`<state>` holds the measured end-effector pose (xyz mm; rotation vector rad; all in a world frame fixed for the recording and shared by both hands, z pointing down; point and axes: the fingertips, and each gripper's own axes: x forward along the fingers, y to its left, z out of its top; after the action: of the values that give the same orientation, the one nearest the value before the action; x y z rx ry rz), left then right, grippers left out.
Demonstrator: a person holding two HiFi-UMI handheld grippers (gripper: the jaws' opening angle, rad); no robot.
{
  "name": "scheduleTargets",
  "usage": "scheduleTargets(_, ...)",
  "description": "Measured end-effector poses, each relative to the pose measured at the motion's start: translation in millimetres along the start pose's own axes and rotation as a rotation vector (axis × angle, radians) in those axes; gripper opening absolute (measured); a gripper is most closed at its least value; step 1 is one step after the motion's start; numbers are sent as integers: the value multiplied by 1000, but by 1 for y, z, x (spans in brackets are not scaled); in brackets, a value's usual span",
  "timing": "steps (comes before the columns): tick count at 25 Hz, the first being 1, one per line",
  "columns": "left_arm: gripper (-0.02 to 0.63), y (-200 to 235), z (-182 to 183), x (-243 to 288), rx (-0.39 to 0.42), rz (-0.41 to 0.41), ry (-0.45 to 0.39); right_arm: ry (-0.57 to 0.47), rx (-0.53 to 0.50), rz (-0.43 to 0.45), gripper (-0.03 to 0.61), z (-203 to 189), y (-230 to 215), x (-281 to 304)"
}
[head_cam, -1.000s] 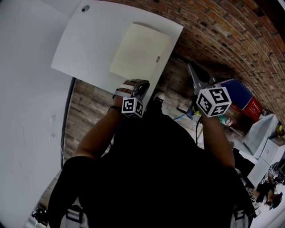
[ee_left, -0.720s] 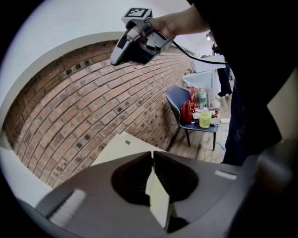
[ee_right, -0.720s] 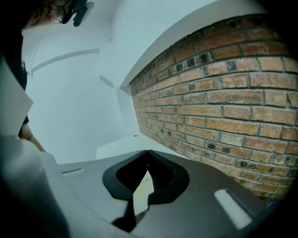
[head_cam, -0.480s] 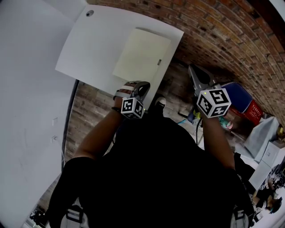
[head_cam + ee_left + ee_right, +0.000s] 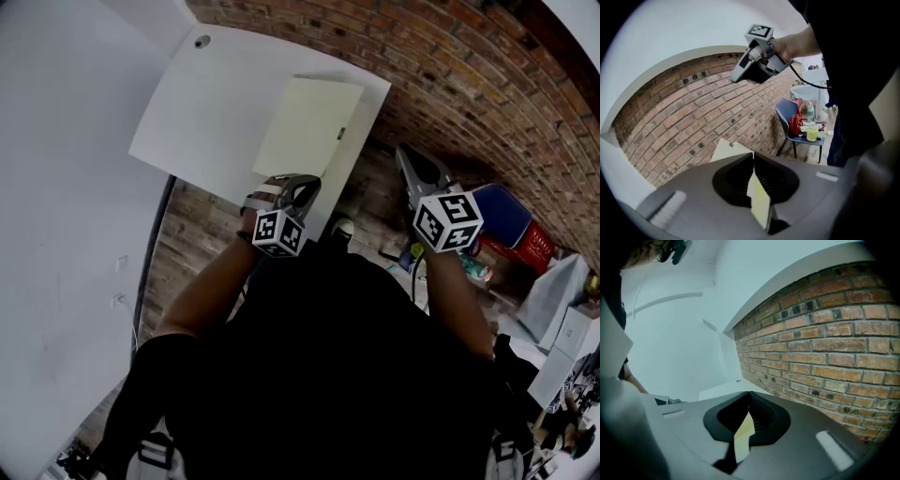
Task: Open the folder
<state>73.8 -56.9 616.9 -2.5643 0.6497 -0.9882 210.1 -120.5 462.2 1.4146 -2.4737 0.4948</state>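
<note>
A pale yellow folder (image 5: 309,127) lies on a white table (image 5: 206,103). My left gripper (image 5: 307,183) is at the folder's near edge. In the left gripper view its jaws (image 5: 753,153) are pressed together on a thin pale sheet, the folder's cover (image 5: 726,149), which rises to the tips. My right gripper (image 5: 403,150) hangs in the air to the right, off the table and apart from the folder. Its jaws (image 5: 749,393) are shut with nothing held. The left gripper view also shows the right gripper (image 5: 735,78), high up against the brick.
A brick wall (image 5: 487,84) runs beside the table. At the right stands a blue chair (image 5: 502,211) with bottles and a red bag (image 5: 797,124) on it. The table has a small round hole (image 5: 202,41) at its far corner. My dark torso fills the lower head view.
My left gripper has risen a little at the folder's near edge, with the cover's edge in it. The right gripper has stayed in place.
</note>
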Motion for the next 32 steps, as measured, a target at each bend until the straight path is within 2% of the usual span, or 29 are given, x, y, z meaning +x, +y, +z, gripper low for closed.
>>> scheduleTargets(6,5,38,15,-28,-113,50,-40,-12,-6,1,0,5,12,0)
scheduleTargets(9,5,52,13,-37,-144,69,-56,-12,-9,1,0,6,15,2)
scheduleTargets(12,5,62,3,-42,-177,84,-69,-13,-17,3,0,7,21,5)
scheduleTargets(17,5,84,-7,-60,-314,126,-107,-20,-30,5,0,13,32,5)
scheduleTargets(23,5,113,-16,-77,-406,184,-161,-22,-30,2,0,15,35,10)
scheduleTargets(27,5,133,-34,-89,-539,228,-192,-22,-30,8,0,17,39,18)
scheduleTargets(32,5,149,-59,-101,-620,276,-192,-23,-32,14,0,20,44,26)
